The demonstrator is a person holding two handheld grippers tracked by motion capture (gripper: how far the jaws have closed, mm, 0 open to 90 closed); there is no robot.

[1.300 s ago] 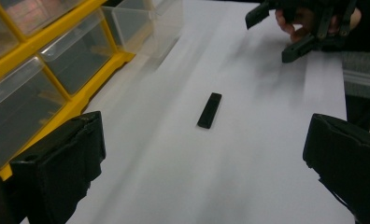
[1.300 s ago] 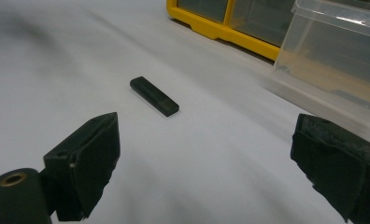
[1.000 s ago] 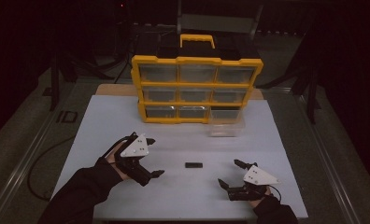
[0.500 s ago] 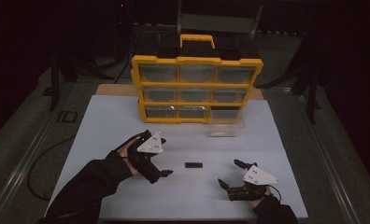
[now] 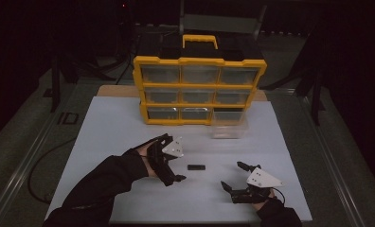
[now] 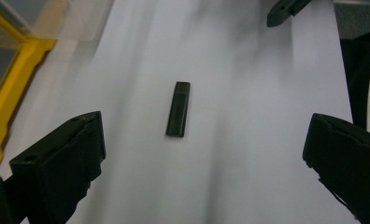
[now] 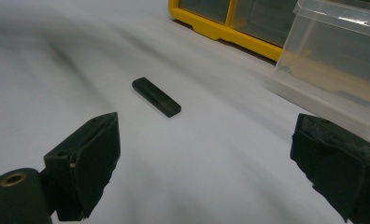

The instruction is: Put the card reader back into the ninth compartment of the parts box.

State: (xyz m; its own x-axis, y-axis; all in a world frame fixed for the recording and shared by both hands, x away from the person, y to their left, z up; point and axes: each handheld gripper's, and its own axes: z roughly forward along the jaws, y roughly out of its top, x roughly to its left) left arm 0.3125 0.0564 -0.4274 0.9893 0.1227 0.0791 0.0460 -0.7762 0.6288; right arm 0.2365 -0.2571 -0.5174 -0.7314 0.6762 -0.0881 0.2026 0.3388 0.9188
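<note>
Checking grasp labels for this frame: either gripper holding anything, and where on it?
Nothing held. The left gripper and right gripper are both open, and the small black stick lies loose on the white table between them.

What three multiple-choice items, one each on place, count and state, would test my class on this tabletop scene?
1. Where does the small black stick lie?
A. in a drawer
B. on the white sheet between the grippers
C. on top of the organiser

2. How many rows of drawers does the yellow organiser show?
A. two
B. three
C. five

3. How is the left gripper?
A. open, holding nothing
B. shut on the stick
C. shut on a drawer

Answers: B, it rests flat on the sheet; B, three rows are stacked; A, its jaws stand wide apart around the stick.
</note>
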